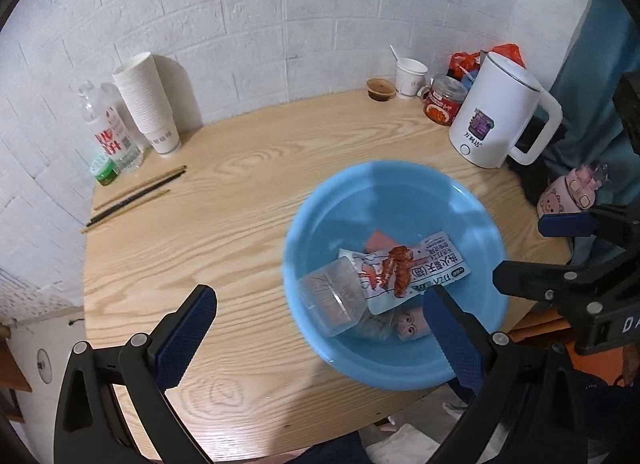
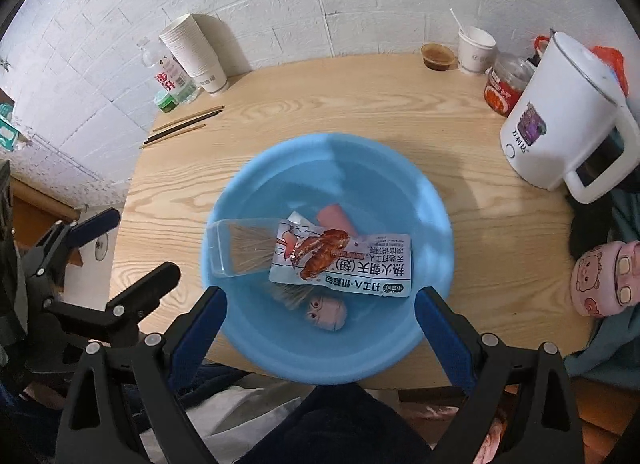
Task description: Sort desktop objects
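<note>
Right gripper (image 2: 320,324) fingers gape wide, empty, as do the left gripper (image 1: 316,338) fingers, over blue basin (image 2: 256,348) holding a snack packet (image 2: 344,260) and clear box (image 2: 240,248).

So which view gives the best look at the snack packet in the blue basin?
The right wrist view: the snack packet lies near the frame centre, seen almost from above, print and chicken-wing picture whole, inside the blue basin. In the left wrist view the packet looks smaller and slanted, its lower corner behind a claw finger.

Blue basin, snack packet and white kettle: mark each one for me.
Blue basin (image 2: 436,200): right wrist view, bare inner wall.
Snack packet (image 2: 360,264): right wrist view, printed face.
White kettle (image 1: 496,112): left wrist view, body above the sticker.
</note>
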Demonstrator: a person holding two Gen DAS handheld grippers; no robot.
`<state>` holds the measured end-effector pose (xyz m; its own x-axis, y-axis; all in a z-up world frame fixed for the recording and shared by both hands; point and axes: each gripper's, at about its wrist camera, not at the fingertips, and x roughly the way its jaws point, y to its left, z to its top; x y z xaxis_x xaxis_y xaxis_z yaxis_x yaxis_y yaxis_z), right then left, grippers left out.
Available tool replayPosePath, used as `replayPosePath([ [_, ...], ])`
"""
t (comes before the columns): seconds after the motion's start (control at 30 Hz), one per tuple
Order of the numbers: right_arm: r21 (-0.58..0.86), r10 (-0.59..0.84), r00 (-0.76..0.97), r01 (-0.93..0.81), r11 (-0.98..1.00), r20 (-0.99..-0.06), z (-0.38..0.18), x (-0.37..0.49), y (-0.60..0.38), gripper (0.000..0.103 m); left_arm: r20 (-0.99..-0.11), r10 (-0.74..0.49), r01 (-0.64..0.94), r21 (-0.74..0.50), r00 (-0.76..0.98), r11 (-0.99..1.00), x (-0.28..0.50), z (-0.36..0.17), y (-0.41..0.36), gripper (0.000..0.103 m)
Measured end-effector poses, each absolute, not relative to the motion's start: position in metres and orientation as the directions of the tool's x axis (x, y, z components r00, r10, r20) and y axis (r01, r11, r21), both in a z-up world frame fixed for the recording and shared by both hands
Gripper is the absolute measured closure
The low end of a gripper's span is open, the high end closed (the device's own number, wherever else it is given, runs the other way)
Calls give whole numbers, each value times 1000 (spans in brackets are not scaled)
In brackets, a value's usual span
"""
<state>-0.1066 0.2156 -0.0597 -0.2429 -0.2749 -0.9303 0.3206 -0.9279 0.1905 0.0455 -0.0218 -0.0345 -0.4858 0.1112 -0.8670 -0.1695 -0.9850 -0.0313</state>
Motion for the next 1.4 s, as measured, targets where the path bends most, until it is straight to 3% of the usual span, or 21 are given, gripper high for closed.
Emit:
replayPosePath([
  [0.57,153,-186,-280,133,-979,-942,-81,-58,199,7,-884,162,-145,-108,-439,-984,62,-48,-55,0],
  [1.4,68,-136,-321,214,-974,-937,-56,-53,194,7,-862,106,-94,-68,-496,-993,81,-25,-50,0],
])
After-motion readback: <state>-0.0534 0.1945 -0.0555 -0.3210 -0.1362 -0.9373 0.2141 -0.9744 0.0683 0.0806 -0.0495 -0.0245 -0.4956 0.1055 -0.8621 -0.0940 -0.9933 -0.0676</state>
